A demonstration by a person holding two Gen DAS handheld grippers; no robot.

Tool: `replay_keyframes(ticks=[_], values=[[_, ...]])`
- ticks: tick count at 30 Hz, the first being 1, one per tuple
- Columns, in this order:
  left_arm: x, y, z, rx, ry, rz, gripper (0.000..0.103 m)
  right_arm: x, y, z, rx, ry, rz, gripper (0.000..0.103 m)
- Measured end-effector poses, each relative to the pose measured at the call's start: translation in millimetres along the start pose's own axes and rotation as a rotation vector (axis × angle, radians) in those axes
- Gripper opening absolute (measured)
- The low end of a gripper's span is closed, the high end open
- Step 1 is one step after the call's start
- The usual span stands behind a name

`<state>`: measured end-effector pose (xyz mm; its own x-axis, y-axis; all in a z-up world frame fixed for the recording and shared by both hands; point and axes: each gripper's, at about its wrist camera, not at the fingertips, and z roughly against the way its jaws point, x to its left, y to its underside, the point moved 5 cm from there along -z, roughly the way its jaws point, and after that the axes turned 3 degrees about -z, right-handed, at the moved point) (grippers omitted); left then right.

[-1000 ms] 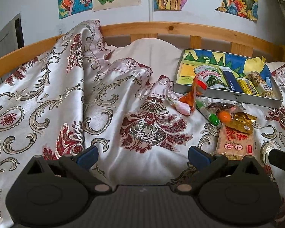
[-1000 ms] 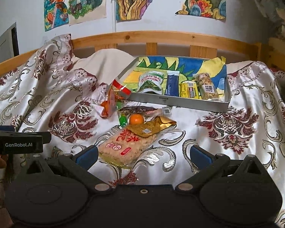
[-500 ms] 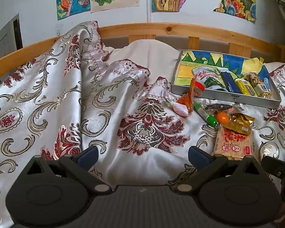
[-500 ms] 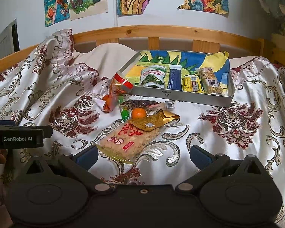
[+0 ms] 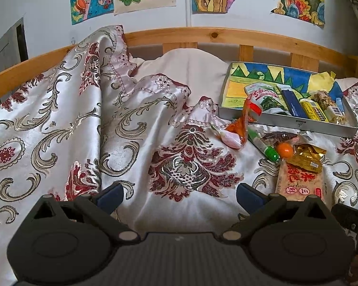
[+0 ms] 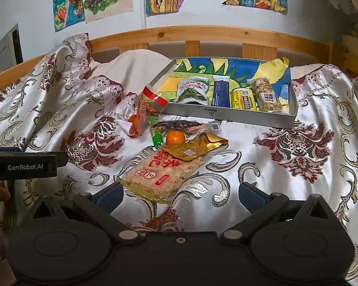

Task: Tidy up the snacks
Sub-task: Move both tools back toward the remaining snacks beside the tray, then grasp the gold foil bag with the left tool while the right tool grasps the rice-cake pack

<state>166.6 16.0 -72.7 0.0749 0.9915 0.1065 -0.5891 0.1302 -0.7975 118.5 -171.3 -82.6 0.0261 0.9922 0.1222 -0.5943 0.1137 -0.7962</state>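
Four packets lie in the tray (image 6: pixel 229 116) — the pile (image 6: pixel 171 147) waits outside; my left gripper (image 5: pixel 179 194) and right gripper (image 6: pixel 180 191) gape wide, empty.

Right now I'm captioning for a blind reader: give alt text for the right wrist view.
An open gripper hovers over a patterned bedspread, its left finger beside a rice cracker pack. Behind lie a gold packet, an orange and other snacks, then a tray holding four packets.
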Motion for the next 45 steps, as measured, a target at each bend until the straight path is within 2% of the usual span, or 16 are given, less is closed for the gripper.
replay_keyframes(ticks=[14, 23, 31, 35, 41, 45], values=[[7.6, -3.4, -24.6, 0.012, -0.013, 0.049, 0.102, 11.5, -8.8, -23.2, 0.024, -0.008, 0.015, 0.102], [14.5, -3.6, -30.4, 0.008, -0.031, 0.063, 0.102, 21.8, -14.1, -43.0, 0.051, 0.026, 0.021, 0.102], [33.5, -6.6, -38.8, 0.024, -0.098, 0.170, 0.102, 35.6, -10.1, -65.6, 0.109, 0.095, -0.029, 0.102], [35.4, -7.9, -43.2, 0.023, -0.120, 0.180, 0.102, 43.9, -10.0, -71.9, 0.119, 0.103, -0.020, 0.102], [37.2, -8.7, -44.7, 0.015, -0.115, 0.200, 0.102, 43.7, -13.0, -90.8, 0.161, 0.161, -0.051, 0.102], [36.1, -8.2, -45.3, 0.017, -0.113, 0.199, 0.102, 46.3, -10.8, -102.2, 0.178, 0.219, -0.020, 0.102]])
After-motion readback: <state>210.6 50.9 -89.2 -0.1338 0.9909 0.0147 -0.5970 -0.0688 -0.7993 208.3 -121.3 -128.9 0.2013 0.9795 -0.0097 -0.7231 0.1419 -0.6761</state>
